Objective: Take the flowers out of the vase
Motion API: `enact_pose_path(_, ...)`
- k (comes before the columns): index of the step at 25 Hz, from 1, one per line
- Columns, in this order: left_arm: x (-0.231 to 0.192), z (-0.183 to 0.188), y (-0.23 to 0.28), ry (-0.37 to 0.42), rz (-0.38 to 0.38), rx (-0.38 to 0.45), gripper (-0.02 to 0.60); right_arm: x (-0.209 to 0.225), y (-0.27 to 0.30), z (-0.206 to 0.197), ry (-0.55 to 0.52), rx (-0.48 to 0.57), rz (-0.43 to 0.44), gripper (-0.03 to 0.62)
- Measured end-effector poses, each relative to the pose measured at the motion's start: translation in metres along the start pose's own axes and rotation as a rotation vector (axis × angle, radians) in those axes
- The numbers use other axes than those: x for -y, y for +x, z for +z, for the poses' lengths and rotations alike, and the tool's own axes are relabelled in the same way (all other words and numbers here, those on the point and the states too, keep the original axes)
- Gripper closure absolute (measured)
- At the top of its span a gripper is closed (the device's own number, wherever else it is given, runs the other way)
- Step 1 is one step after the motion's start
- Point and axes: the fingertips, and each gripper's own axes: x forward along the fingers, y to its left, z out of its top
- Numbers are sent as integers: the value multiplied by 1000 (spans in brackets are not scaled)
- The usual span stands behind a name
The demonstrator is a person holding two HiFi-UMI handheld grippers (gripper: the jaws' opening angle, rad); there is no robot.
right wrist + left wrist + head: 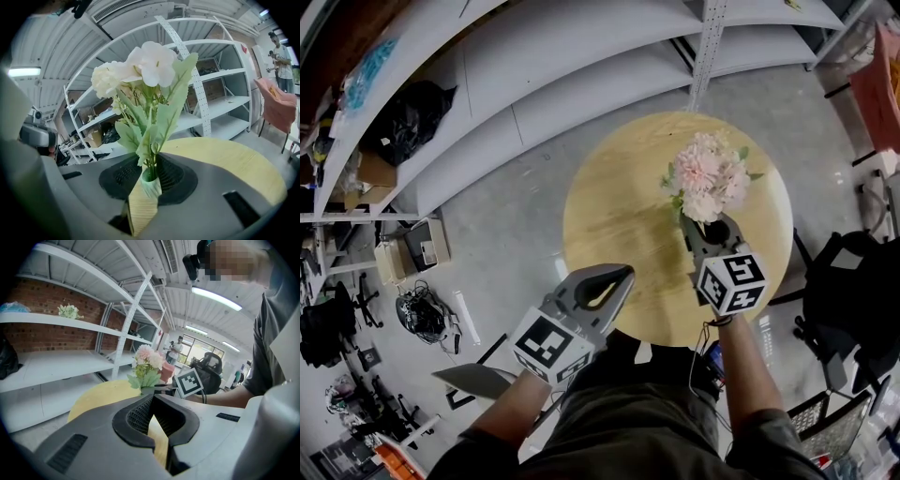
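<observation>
Status: early; nothing is extracted yet.

Left gripper (624, 274): hovers over the near-left edge of the table (609, 216). Jaws pressed together at the tips, nothing between them. It is apart from the flowers and takes no part in the job for now.

Flowers (708, 176): a pink and cream bunch with green leaves, upright right of the table's middle. The stems sit down inside a small pale green vase (151, 186). The head view hides the vase under the blooms; the right gripper view shows it.

Right gripper (687, 222): at the foot of the bunch, jaws pinching the vase at its top, just where the stems go in. The pads appear to touch it on both sides.

Judged done: the approach and a grip at the base. Left to do: part the stems from the vase and lay the flowers down. If the right gripper only steadies the vase, the left gripper has to come across and take the stems.

Surface: a round, light wood table top, bare except for the vase.

Room:
- Left: clutter on the grey concrete floor (497, 234), with boxes and a tangle of cables (422, 314).
- Behind the table: long white metal shelving (534, 84), mostly empty.
- Right: a black chair (853, 291).

The left gripper view shows a brick wall (47, 333) behind the shelves.
</observation>
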Motion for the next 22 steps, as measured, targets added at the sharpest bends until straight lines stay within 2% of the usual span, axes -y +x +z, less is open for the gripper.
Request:
enact_pose_path(3,0,2,0,5,-6,5,572,2,-2,2,-1,6,-10,520)
enact_pose_path(22,10,23,-10,29,-16,55,572,-5,-25,38,-29,73,-35,533)
